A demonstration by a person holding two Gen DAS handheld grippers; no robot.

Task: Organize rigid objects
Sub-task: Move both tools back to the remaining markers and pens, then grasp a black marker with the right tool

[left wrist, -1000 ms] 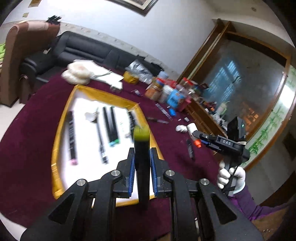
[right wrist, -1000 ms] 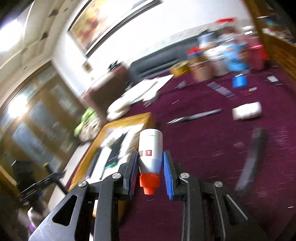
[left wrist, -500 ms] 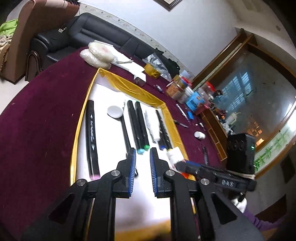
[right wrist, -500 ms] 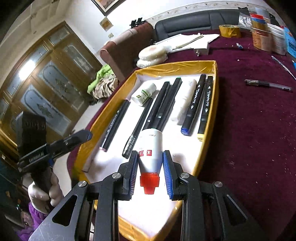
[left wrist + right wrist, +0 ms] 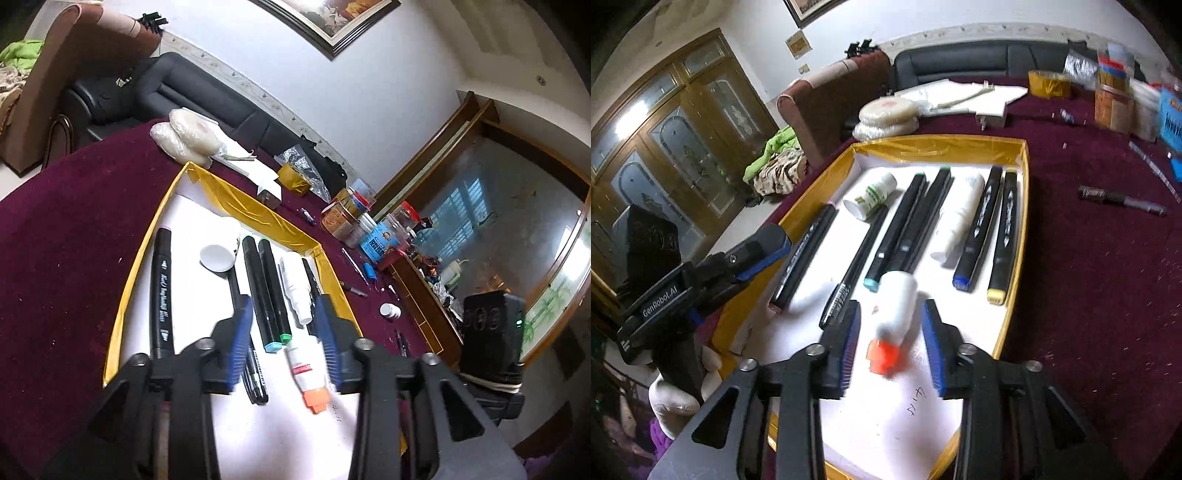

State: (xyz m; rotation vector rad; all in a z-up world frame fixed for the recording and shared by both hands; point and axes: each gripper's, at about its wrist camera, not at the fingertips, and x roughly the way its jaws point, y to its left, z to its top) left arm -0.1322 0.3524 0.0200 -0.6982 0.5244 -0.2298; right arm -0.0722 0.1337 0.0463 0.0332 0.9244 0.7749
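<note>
Both cameras ride on hand-held grippers and look forward along their fingers, close above the gold-rimmed tray (image 5: 142, 254) (image 5: 1019, 236). The left wrist view looks down shallowly from the tray's near end, toward the black sofa (image 5: 192, 92) and the wall. The right wrist view tilts down more steeply from the tray's other near corner, facing the sofa (image 5: 964, 61) and glazed doors (image 5: 679, 147). Both share the tray, the markers and the orange-capped bottle (image 5: 308, 373) (image 5: 892, 317).

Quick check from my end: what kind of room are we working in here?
Most likely a home living room. A black sofa runs along the wall, a framed picture hangs above it, and the work is on a table with a maroon cloth holding a gold-edged tray of markers.
</note>
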